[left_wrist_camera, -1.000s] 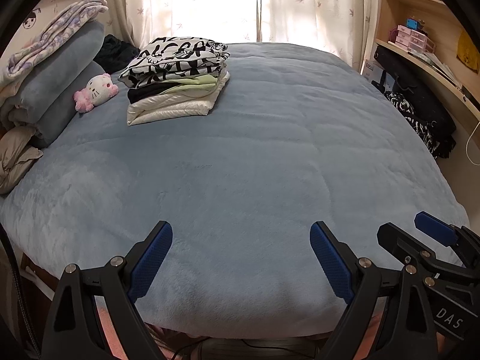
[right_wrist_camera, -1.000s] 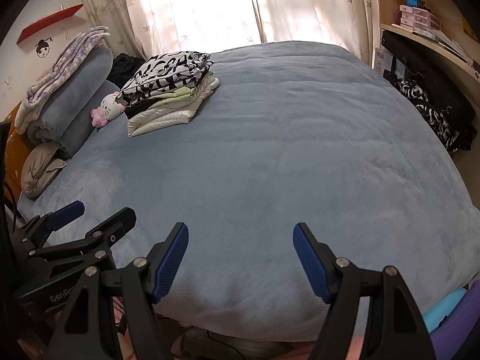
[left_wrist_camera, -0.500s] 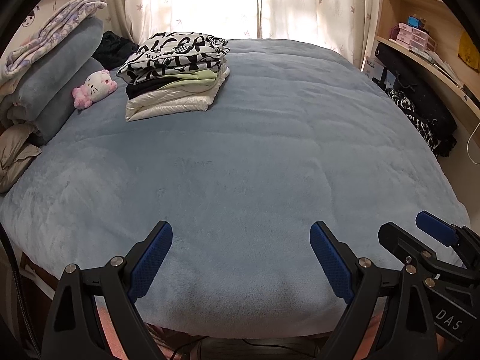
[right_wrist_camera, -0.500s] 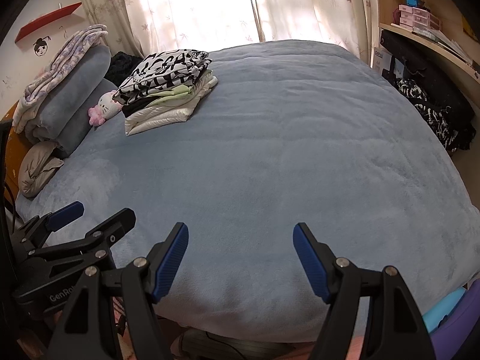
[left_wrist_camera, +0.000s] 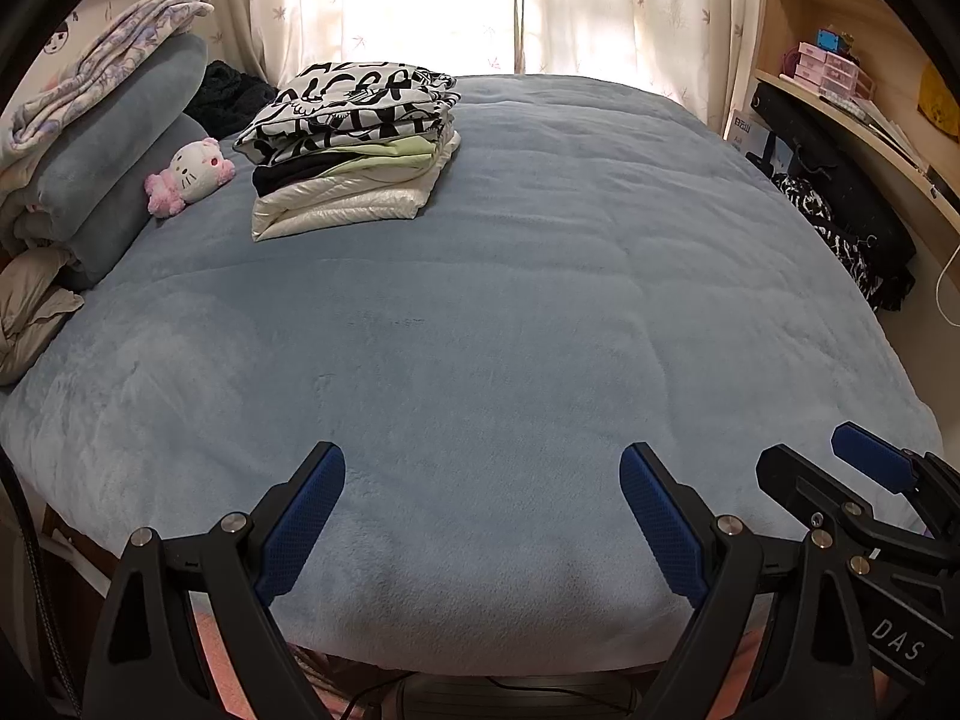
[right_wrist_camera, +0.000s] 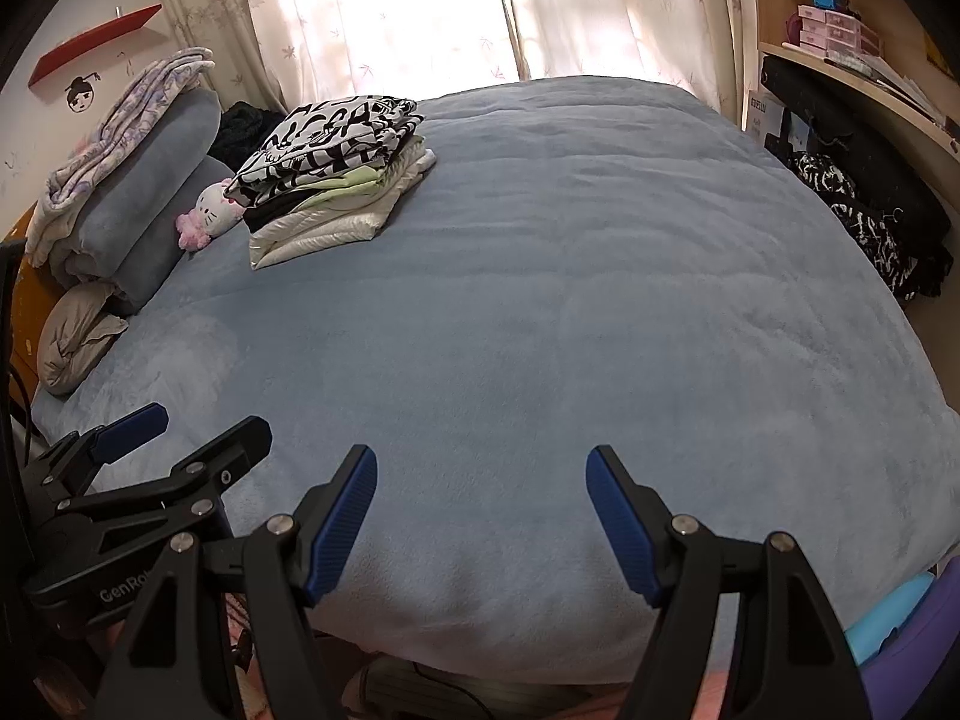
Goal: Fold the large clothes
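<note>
A stack of folded clothes (left_wrist_camera: 354, 144) (right_wrist_camera: 333, 174), black-and-white print on top with green, black and white layers below, lies at the far left of the blue bed (left_wrist_camera: 510, 312) (right_wrist_camera: 540, 330). My left gripper (left_wrist_camera: 483, 468) hangs open above the bed's near edge, nothing between its blue pads. My right gripper (right_wrist_camera: 482, 468) is open too, over the same edge, and holds nothing. Each gripper shows in the other's view: the right gripper (left_wrist_camera: 822, 468) at the lower right, the left gripper (right_wrist_camera: 198, 426) at the lower left. Both are far from the stack.
A pink-and-white plush cat (left_wrist_camera: 189, 174) leans on rolled grey-blue bedding (left_wrist_camera: 114, 180) at the left. A beige pillow (left_wrist_camera: 30, 312) lies below it. Dark patterned clothes (left_wrist_camera: 852, 228) hang at the right beside wooden shelves (left_wrist_camera: 852, 114). Curtains (left_wrist_camera: 420, 6) cover the window behind.
</note>
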{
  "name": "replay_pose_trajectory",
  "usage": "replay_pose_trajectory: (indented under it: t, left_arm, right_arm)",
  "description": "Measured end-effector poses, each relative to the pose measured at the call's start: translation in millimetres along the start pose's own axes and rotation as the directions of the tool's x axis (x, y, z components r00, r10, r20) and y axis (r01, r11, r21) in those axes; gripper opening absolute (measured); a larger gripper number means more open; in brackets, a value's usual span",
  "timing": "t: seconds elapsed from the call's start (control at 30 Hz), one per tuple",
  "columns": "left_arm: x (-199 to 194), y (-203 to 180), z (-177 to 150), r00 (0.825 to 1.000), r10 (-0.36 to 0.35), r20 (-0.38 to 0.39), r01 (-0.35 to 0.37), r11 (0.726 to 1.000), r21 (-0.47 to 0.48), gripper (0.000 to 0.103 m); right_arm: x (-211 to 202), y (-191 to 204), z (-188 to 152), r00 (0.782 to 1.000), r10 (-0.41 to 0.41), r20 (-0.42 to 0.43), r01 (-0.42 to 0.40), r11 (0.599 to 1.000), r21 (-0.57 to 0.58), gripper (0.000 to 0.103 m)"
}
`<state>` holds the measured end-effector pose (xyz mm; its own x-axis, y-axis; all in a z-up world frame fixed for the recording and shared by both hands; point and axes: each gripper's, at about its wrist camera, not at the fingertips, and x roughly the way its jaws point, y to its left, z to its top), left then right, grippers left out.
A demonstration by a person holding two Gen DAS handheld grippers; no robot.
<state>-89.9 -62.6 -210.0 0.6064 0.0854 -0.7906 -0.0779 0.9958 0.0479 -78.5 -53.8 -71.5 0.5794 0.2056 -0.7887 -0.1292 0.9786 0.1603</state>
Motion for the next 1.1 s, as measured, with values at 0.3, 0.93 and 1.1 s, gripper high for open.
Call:
replay_pose_trajectory:
  t: [0.3,0.93,1.1]
  left_arm:
    - [-0.5,1.1,-0.6,1.000,0.001,-0.002,-0.001,1.000,0.001,0.092]
    - [0.1,7.5,-2.4,1.000,0.000,-0.012,0.000,1.000,0.011,0.092]
    - [1.9,13.3,-2.1,1.000,-0.002,-0.021,0.003,1.000,0.018,0.092]
  right_arm:
    - [1.3,-0.1,-1.1,1.000,0.002,-0.003,-0.002,1.000,0.003,0.073]
    - [3.9,3.4,-4.3,1.000,0.003,-0.008,-0.003,1.000,0.010,0.073]
    - [5.2,5.6,-6.4,1.000,0.002,-0.012,-0.002,1.000,0.011,0.073]
